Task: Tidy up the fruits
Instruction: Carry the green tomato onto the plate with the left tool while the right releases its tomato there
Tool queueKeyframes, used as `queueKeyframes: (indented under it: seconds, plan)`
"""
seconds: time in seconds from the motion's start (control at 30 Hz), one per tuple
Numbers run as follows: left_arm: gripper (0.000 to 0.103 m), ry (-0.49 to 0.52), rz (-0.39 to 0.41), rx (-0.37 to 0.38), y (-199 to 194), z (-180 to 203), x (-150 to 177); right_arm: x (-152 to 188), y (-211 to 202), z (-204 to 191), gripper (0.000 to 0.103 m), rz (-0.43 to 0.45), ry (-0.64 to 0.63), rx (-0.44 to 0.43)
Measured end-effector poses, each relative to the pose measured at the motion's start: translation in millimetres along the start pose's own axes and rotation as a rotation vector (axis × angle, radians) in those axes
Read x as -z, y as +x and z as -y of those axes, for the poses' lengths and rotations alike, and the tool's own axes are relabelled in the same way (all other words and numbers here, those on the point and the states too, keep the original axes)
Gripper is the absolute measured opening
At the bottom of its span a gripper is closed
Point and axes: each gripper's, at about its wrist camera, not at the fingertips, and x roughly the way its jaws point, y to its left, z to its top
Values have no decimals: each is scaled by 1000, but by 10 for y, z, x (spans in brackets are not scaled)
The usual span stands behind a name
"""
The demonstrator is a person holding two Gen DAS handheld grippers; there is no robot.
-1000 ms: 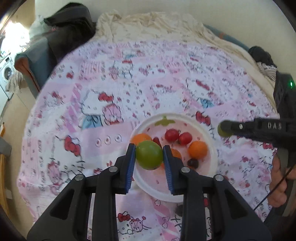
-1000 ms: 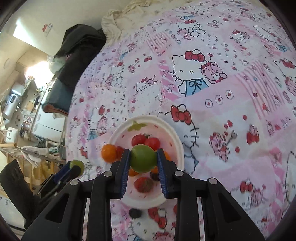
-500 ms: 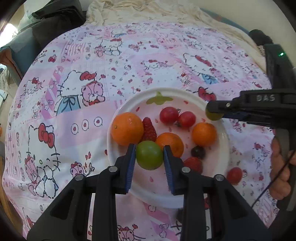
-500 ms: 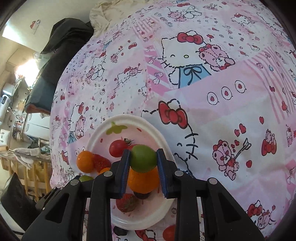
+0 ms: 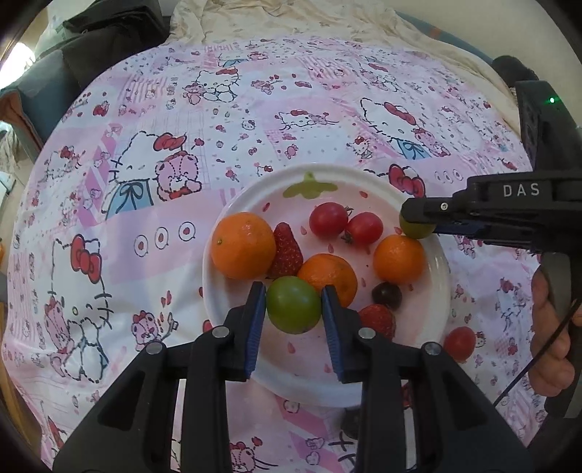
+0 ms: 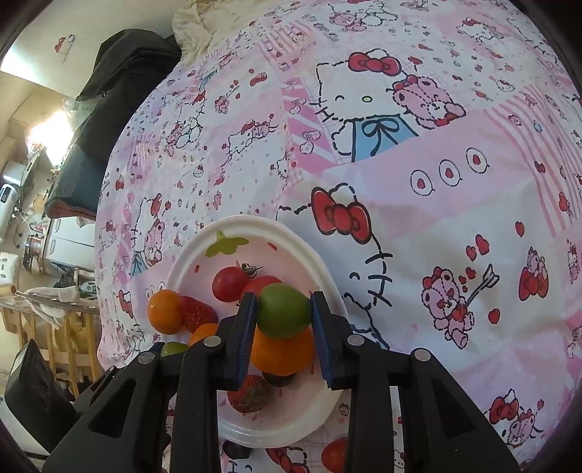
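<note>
A white plate (image 5: 320, 385) on the pink cartoon-print bedsheet holds oranges (image 5: 243, 244), strawberries (image 5: 287, 251), cherry tomatoes (image 5: 328, 220) and a dark grape (image 5: 386, 294). My left gripper (image 5: 292, 309) is shut on a green fruit (image 5: 294, 305) just above the plate's near part, next to the middle orange (image 5: 327, 273). My right gripper (image 6: 282, 309) grips a second green fruit (image 6: 283, 311) over an orange (image 6: 283, 354) at the plate's right side. Its jaws are opening, and the pads still touch the fruit. From the left wrist, that gripper (image 5: 418, 218) reaches over the plate's right rim.
A red tomato (image 5: 460, 344) and a dark fruit (image 5: 351, 424) lie on the sheet just off the plate's near rim. A hand (image 5: 549, 327) holds the right gripper's handle. A beige blanket (image 5: 291, 22) and dark clothes (image 5: 109, 32) sit at the bed's far end.
Both grippers have come down toward the plate with their green fruits, so the plate looks larger. The right gripper's fruit now sits over the orange at the right rim.
</note>
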Motion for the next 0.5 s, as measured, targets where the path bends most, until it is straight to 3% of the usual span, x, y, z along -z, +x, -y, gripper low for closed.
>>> queueKeyframes:
  seconds: [0.07, 0.1, 0.13, 0.23, 0.27, 0.5]
  plan:
    - [38, -17, -2, 4, -2, -20, 0, -10, -29, -11, 39, 7, -4, -4]
    - [48, -24, 6, 6, -13, -31, 1, -16, -59, -30, 45, 20, -13, -6]
    - [58, -28, 18, -3, -34, -36, -2, -17, -82, -50, 58, 31, -20, -9]
    - [76, -31, 52, -17, -113, -46, -23, -21, -176, -124, 73, 66, -48, -24]
    - [76, -36, 61, -8, -140, -52, -30, -22, -201, -152, 79, 73, -56, -27]
    - [77, -101, 94, 19, -272, -162, -30, 13, -468, -340, 80, 154, -129, -29]
